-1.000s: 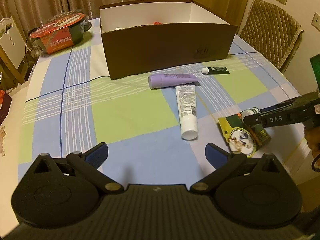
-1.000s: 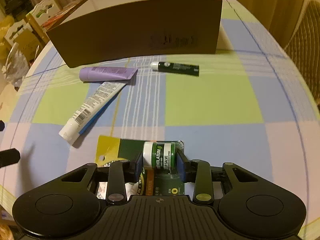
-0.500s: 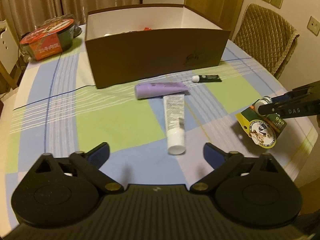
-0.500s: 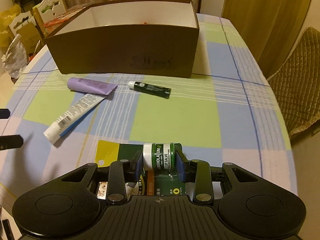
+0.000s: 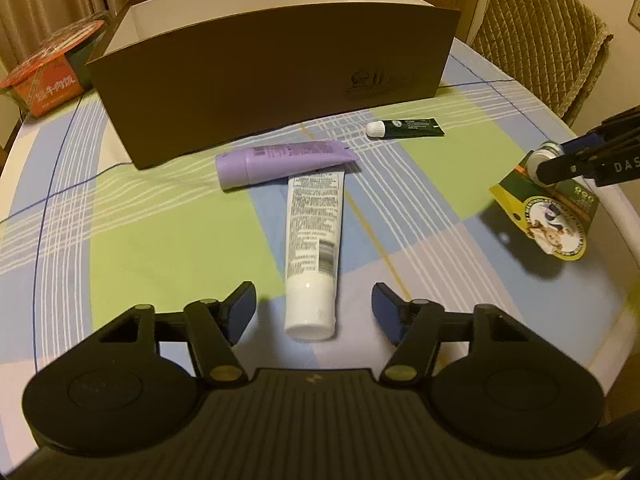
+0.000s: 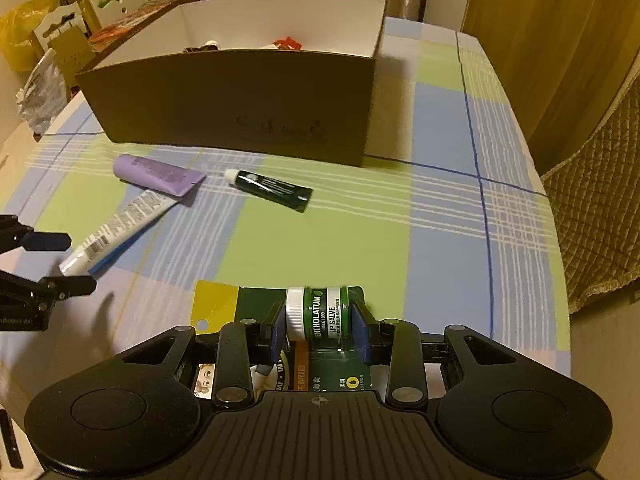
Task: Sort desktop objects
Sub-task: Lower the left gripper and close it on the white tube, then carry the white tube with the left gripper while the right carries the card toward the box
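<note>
Right wrist: right tongs [image 6: 319,330] clamp lip salve pack [image 6: 320,316]; left tongs [image 5: 313,307] (wide open) flank white tube [image 5: 313,240].

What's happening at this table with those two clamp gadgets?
A person is tidying small toiletries into the brown box using two handheld grippers. The right gripper is shut on a carded lip salve pack, lifted off the checked tablecloth. The left gripper is open, its fingers either side of the cap end of a white tube. A purple tube and a small dark green tube lie in front of the box.
</note>
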The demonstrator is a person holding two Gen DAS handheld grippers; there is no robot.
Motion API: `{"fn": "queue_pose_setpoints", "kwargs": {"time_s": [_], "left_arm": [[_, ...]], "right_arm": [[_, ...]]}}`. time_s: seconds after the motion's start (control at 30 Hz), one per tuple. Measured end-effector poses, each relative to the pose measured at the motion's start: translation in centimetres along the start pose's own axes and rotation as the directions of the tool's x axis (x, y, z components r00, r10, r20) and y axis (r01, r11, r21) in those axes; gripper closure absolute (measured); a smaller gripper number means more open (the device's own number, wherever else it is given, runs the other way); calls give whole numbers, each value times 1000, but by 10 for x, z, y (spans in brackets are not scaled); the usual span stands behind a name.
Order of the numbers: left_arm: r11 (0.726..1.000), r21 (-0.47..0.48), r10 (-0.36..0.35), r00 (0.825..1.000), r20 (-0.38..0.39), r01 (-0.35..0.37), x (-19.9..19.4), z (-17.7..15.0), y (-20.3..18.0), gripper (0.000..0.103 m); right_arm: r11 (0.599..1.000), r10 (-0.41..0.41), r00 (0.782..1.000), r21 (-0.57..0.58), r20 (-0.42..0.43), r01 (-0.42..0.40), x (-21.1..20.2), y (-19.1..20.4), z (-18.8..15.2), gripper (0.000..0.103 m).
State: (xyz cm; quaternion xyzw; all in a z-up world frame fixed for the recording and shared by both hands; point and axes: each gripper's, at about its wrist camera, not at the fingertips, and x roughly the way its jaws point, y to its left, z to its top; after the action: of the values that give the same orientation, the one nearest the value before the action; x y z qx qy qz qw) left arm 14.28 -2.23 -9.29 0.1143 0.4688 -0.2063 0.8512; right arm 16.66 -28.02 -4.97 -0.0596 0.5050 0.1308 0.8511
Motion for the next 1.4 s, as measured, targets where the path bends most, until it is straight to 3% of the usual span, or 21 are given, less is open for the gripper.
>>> {"fn": "queue_pose_setpoints", "kwargs": {"time_s": [0.13, 0.4, 0.53, 1.4], "left_arm": [[1000, 17, 13, 1000, -15, -13, 12, 7, -1, 63], [1000, 21, 15, 999, -32, -14, 20, 10, 0, 66], [1000, 26, 6, 999, -34, -5, 20, 12, -1, 76], [1000, 24, 13, 1000, 16, -14, -41, -10, 2, 78]], "right_arm": [[1000, 11, 1000, -13, -10, -11, 5, -7, 2, 69], [1000, 25, 1000, -19, -19, -25, 10, -13, 3, 69], [999, 28, 999, -15, -17, -28, 10, -14, 3, 69], [998, 58, 998, -37, 40, -57, -5, 25, -2, 69]]}}
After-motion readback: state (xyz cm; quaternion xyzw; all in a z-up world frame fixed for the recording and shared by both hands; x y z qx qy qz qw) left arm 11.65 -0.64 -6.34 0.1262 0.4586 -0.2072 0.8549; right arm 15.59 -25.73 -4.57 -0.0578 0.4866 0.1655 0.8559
